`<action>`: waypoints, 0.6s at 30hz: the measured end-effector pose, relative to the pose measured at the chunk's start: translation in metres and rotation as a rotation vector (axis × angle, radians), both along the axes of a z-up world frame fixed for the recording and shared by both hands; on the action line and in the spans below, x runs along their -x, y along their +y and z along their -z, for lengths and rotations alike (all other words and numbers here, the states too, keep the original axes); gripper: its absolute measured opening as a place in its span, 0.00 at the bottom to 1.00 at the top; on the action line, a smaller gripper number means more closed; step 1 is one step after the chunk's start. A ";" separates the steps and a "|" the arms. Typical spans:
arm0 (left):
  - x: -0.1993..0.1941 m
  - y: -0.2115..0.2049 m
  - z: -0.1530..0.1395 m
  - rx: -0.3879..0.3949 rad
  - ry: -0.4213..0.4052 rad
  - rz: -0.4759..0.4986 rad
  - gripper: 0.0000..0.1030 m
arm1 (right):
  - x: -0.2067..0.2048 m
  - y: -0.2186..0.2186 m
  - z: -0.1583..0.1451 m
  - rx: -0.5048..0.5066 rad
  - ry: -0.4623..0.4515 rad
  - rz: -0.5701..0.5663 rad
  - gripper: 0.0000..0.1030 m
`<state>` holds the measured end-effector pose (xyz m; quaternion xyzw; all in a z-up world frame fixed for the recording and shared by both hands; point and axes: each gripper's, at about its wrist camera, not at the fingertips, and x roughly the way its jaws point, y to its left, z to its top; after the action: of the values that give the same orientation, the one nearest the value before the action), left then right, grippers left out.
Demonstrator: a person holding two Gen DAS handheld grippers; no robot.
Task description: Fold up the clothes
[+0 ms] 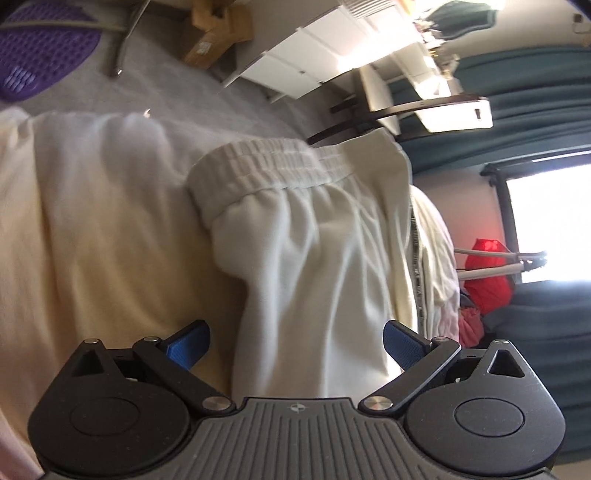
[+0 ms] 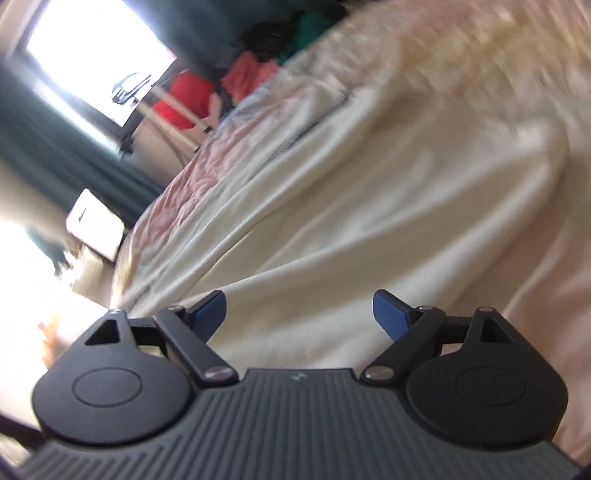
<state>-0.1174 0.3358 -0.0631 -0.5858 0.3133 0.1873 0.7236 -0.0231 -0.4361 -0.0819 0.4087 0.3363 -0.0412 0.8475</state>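
A cream-white garment [image 1: 314, 236] with a ribbed elastic waistband [image 1: 258, 166] lies on a bed, bunched into folds. My left gripper [image 1: 295, 343] is open, its blue pads [image 1: 190, 345] spread either side of the garment's fabric, which runs between them. In the right wrist view, which is blurred, cream-white cloth [image 2: 332, 221] spreads across the bed. My right gripper [image 2: 299, 314] is open just above this cloth, holding nothing.
The bed has a pale pink quilted cover [image 2: 192, 173]. A pile of red and pink clothes [image 1: 487, 273] lies at the bed's far end by a window. White drawers [image 1: 295, 62], a cardboard box [image 1: 218, 33] and a purple mat [image 1: 40, 51] are on the grey floor beside the bed.
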 end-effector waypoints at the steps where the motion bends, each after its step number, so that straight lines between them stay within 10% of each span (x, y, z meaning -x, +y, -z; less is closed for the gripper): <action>1: 0.000 0.001 0.002 0.005 -0.003 0.006 0.95 | 0.002 -0.008 0.006 -0.052 0.013 0.036 0.85; 7: -0.004 0.003 0.007 0.038 -0.079 0.053 0.82 | 0.013 -0.054 0.045 -0.367 0.088 0.252 0.83; 18: -0.016 0.009 0.028 0.110 -0.109 0.036 0.73 | 0.013 -0.021 0.049 -0.389 0.132 0.140 0.80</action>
<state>-0.1015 0.3449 -0.0916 -0.6281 0.2939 0.1245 0.7096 -0.0361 -0.4576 -0.1307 0.5832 0.3635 -0.0612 0.7239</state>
